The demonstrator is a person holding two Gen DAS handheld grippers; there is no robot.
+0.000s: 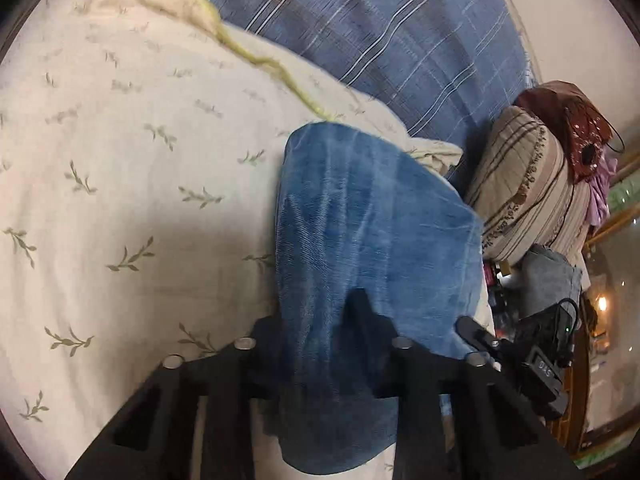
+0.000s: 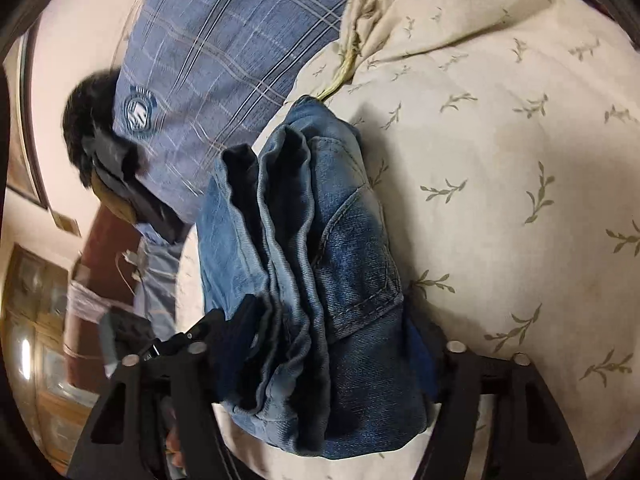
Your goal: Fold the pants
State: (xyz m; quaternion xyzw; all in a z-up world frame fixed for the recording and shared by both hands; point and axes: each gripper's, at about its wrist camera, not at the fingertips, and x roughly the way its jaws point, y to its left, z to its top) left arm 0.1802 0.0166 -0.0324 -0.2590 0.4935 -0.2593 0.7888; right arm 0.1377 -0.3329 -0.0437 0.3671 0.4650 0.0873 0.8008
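Pants, blue denim folded into a thick stack, lie on your cream leaf-print bedcover; your left gripper pinches a smooth fold of them between narrowly set fingers; your right gripper straddles the layered bundle, fingers spread wide against its sides; whether they press, you cannot tell.

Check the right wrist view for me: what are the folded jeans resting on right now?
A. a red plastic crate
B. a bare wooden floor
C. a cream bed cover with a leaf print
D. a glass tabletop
C: the folded jeans lie as a stacked bundle on the cream leaf-print cover, with the blue plaid blanket beyond them.
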